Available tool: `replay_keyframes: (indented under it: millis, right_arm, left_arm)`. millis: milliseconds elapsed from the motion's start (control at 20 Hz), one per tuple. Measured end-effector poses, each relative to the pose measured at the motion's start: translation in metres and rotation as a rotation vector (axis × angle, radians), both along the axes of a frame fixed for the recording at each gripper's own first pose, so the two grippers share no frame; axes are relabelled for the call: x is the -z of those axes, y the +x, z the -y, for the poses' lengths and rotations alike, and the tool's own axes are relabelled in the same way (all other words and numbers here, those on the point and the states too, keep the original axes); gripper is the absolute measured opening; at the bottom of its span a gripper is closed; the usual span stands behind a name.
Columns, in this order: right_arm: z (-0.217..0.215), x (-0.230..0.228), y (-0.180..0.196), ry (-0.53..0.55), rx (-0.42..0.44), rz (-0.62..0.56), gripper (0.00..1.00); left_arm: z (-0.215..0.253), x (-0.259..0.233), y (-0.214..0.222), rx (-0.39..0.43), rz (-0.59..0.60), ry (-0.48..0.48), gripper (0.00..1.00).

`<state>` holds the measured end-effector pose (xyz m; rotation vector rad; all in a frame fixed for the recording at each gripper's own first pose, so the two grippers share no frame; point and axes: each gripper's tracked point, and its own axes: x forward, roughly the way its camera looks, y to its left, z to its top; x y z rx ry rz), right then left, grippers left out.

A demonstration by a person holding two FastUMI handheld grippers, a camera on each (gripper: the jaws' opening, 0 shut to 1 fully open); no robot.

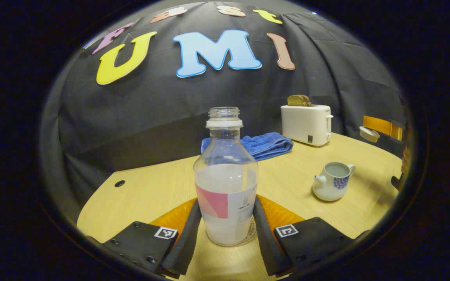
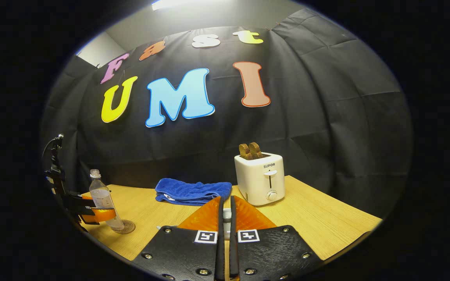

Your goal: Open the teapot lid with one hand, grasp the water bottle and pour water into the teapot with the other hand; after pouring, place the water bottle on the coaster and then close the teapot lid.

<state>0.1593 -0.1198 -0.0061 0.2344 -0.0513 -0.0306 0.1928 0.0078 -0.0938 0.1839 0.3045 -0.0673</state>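
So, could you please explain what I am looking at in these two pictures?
A person holds a two-finger gripper in each hand, and each carries a forward-looking fisheye camera. In the left gripper view, the left gripper has a finger on either side of the water bottle, which stands on a coaster; whether they press, I cannot tell. The right gripper pinches the teapot lid. On the table are the open teapot, a blue towel and a toaster.
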Motion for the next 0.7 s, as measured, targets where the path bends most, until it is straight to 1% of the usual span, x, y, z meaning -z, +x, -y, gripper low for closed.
replay_keyframes:
  millis: [400, 700]
  right_arm:
    - [-0.0006, -0.0001, -0.0003, -0.004, 0.001, 0.0, 0.05]
    - [-0.0014, 0.0007, -0.0002, -0.005, -0.001, -0.003, 0.05]
  left_arm:
    - [-0.0063, -0.0001, 0.0071, -0.024, 0.037, -0.057, 0.78]
    - [-0.0076, 0.0043, 0.0085, -0.039, 0.039, -0.069, 0.83]
